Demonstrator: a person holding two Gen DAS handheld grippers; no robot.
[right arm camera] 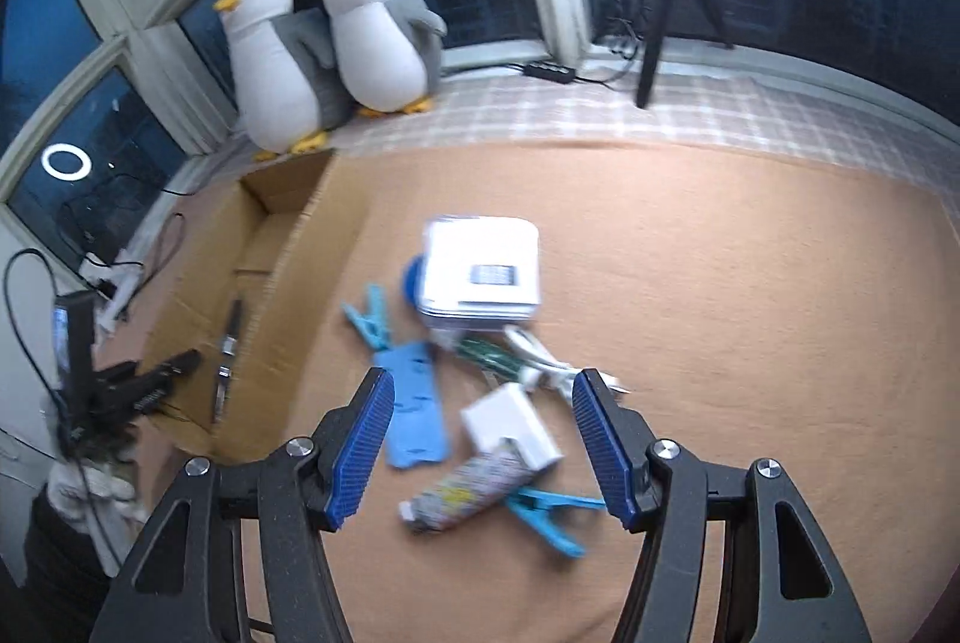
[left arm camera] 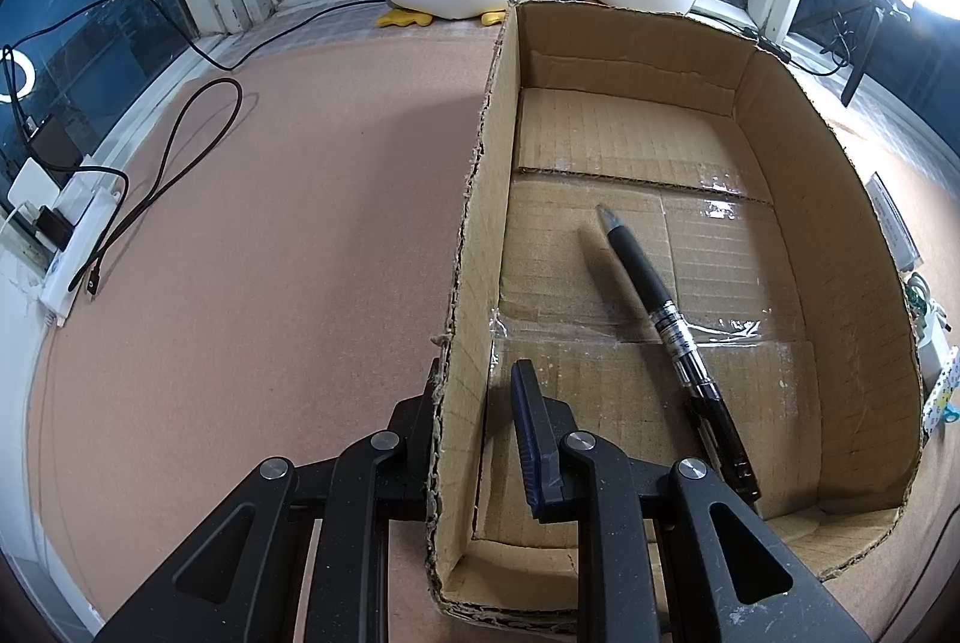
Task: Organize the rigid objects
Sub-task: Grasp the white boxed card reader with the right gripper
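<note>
While left claw (left arm camera: 474, 421) clamps box wall (left arm camera: 474, 247) | right claw (right arm camera: 483, 439) angled down, agape

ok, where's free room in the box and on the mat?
Box: bare floor beyond the pen, toward the far wall. Mat: bare right of the white case. Crowded: pile between box and right claw; left claw clamps the box's left wall.
</note>
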